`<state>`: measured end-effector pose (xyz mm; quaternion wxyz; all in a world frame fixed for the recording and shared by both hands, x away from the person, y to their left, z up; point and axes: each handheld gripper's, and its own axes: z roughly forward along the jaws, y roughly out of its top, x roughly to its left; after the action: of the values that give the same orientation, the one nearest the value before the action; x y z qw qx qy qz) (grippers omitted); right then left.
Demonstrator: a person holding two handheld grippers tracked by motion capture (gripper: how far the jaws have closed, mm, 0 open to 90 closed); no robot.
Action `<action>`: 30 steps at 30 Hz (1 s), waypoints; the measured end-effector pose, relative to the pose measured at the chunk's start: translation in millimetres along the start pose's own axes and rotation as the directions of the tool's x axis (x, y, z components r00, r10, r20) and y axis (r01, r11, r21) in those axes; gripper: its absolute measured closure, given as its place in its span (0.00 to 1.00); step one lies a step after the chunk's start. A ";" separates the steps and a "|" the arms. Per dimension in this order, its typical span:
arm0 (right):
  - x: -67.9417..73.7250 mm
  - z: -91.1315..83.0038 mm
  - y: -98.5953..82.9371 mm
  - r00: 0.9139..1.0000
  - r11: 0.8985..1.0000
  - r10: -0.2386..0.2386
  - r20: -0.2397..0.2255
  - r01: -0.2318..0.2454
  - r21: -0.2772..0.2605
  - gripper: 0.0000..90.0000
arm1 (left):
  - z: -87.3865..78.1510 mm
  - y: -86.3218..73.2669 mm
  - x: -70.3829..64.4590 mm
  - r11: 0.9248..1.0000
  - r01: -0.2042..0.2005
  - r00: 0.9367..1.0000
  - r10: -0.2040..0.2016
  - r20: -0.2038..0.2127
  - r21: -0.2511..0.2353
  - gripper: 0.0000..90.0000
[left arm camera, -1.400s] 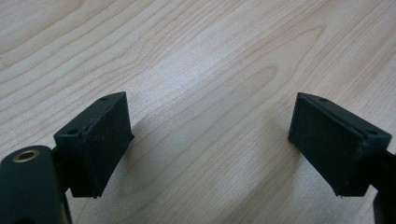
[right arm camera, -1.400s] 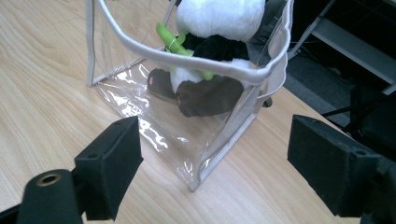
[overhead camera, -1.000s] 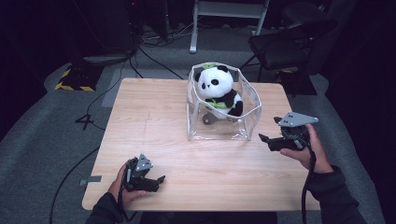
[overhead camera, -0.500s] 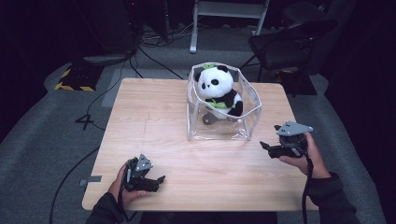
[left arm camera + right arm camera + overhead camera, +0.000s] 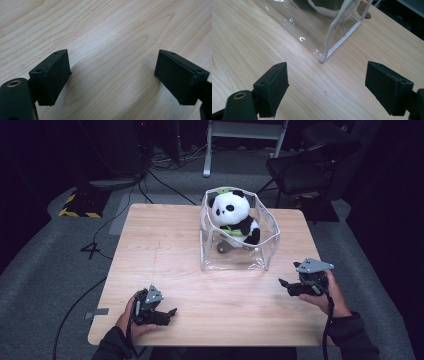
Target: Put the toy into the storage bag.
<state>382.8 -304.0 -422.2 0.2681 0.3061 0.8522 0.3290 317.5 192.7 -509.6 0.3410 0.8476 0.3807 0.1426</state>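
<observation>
Toward twelve o'clock on the desk [image 5: 165, 245], a little right of centre, stands a clear plastic bag [image 5: 239, 255] with its mouth open upward, and a plush panda [image 5: 234, 217] sits upright inside it, head above the rim. Judging by that, the packing itself looks done: the toy is already in the bag and nothing else lies on the wood. What seems left is any closing or moving of the bag, since its top gapes and neither tool touches it. At about four o'clock from the bag, near the desk's right edge, the right hand-held gripper [image 5: 286, 286] points toward the bag with its jaws spread wide and nothing between them; in the right gripper view the bag's near corner [image 5: 323, 60] stands just ahead of the jaws, close but apart. At about seven o'clock, by the front edge and well apart from the bag, the left hand-held gripper [image 5: 169, 312] rests low over the bare wood, its jaws likewise spread and empty, as the left gripper view confirms.
</observation>
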 end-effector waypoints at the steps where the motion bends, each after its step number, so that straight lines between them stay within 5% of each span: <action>1: 0.3 0.6 -1.9 1.000 1.000 0.003 -0.002 -0.003 0.004 0.21 | 0.0 0.0 0.0 1.000 0.001 1.000 -0.001 0.001 0.000 0.15; 20: -0.2 1.1 -41.9 0.999 0.997 0.036 0.000 -0.036 0.065 0.21 | 0.1 0.0 0.0 1.000 0.001 1.000 -0.001 0.001 0.000 0.15; 30: 0.2 0.7 -63.2 0.998 0.995 0.057 -0.036 -0.054 0.088 0.21 | 0.2 0.2 -0.3 1.000 0.004 1.000 -0.004 -0.003 -0.001 0.15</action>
<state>361.4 -341.3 -468.6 0.2288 0.3347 0.8619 0.3046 317.6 192.2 -509.6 0.3413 0.8465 0.3827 0.1434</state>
